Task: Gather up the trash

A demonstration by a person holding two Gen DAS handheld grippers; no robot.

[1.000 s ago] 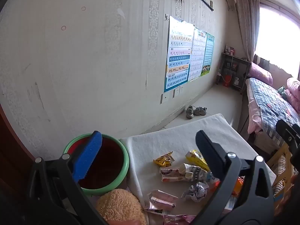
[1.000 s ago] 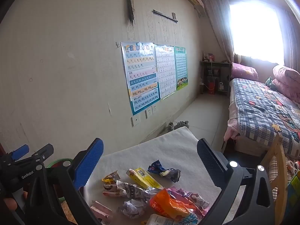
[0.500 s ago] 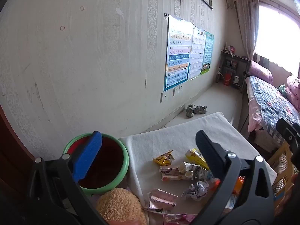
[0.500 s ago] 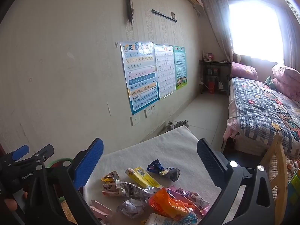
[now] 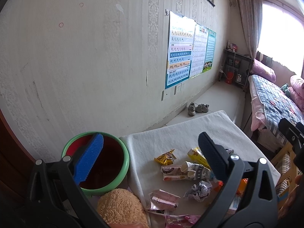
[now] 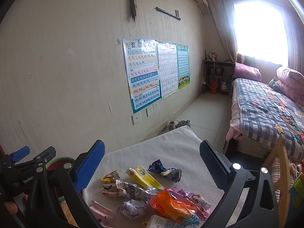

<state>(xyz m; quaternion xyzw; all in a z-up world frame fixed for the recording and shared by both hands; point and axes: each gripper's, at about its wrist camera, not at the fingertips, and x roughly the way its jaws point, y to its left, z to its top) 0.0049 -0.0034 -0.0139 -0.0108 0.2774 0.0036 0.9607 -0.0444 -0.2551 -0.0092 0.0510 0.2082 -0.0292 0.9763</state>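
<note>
Both tools, left and right, gaping empty above crumpled snack wrappers on white-padded worktop; best pinching one wrapper squarely, then carrying to green-rimmed red bin alongside

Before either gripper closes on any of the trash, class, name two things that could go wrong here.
1. The wrappers lie overlapped: the orange wrapper rests on the pink ones, so the open right gripper may lift several and drop some.
2. The green bin sits off the white cloth's left edge, beside a plush toy; a loosely held wrapper could fall short of the bin.
</note>
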